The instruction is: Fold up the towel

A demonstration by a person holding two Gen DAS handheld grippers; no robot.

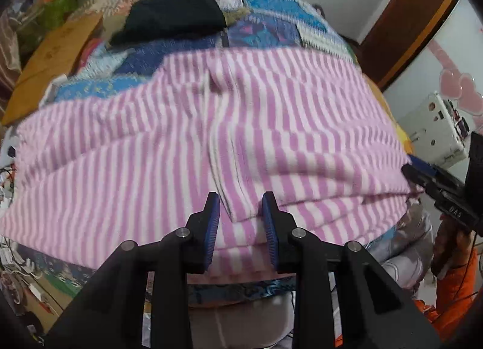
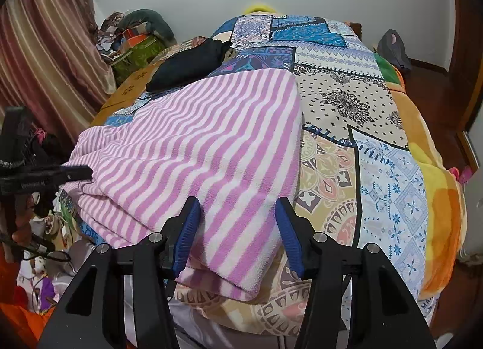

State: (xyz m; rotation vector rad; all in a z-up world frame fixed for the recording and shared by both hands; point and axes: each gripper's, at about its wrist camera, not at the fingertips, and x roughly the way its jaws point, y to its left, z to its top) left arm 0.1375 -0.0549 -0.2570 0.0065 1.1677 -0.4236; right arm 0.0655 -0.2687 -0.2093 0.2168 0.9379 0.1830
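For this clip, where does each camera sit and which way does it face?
Left wrist: sits on the left tongs, looking forward over the near edge of the striped towel on the bed; its own open blue pads frame a folded corner, and the right tongs enter at the right edge.
Right wrist: sits on the right tongs, looking along the towel's right end and the patchwork bedspread; its open pads straddle the towel's corner, and the left tongs show at left.
Shared: towel, bedspread, black garment.

We see even, soft indoor light with faint shadows. Left view seems motion-blurred; fisheye bends both views' dark corners.
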